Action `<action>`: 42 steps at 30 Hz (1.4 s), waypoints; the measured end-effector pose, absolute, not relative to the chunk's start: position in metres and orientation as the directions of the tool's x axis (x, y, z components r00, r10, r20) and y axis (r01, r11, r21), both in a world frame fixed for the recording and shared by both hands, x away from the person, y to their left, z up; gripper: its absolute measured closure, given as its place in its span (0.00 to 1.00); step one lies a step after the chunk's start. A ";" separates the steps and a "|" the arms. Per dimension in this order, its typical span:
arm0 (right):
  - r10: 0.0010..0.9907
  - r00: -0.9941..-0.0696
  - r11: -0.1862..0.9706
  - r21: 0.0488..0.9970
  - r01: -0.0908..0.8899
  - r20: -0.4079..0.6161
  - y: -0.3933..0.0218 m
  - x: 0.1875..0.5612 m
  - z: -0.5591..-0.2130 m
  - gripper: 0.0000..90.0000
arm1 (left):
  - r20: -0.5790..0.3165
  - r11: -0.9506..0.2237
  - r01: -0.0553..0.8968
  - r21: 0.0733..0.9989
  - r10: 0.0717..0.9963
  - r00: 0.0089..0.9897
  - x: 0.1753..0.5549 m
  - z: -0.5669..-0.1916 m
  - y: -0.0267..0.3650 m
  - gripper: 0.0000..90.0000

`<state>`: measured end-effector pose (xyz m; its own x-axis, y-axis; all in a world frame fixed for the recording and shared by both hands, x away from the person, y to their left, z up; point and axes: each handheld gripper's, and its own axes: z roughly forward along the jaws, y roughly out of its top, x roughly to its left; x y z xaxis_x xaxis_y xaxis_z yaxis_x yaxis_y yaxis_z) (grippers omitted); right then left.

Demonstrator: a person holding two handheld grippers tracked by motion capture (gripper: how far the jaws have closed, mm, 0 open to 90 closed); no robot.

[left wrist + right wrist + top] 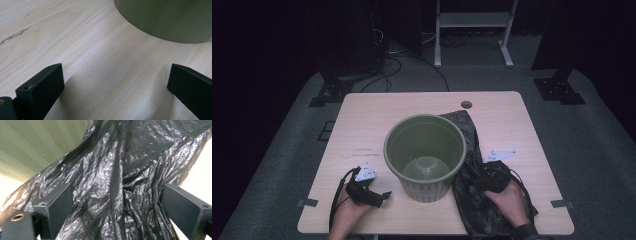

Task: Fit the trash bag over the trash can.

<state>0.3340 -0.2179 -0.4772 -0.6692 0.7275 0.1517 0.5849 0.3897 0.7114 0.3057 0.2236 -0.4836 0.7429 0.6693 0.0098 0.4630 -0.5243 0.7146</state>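
While the black bin bag (472, 165) is lying along the table (362, 130) right of the green bin (425, 155), the right tongs (117, 202) are straddling it wide open; the left tongs (115, 82) are gaping empty beside the bin.

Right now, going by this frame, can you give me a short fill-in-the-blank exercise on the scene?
1. The green bin stands upright on the ____ table.
2. The right tool has its jaws open on either side of a crumpled black plastic ____.
3. The left tool is open, with bare ____ between its jaws.
4. In the high view, the black plastic bag lies to the ____ of the bin.

Missing words: wooden; bag; table; right
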 end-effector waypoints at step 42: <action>0.644 -0.756 0.443 0.751 0.490 0.114 -0.204 0.319 -0.472 0.99 | 0.010 -0.524 0.463 0.715 0.669 0.743 0.306 -0.484 0.224 0.00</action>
<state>0.3195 -0.2036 -0.4715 -0.7563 0.6441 0.1143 0.4904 0.4426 0.7508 0.3057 0.2236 -0.4836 0.7428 0.6694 0.0098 0.4630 -0.5242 0.7147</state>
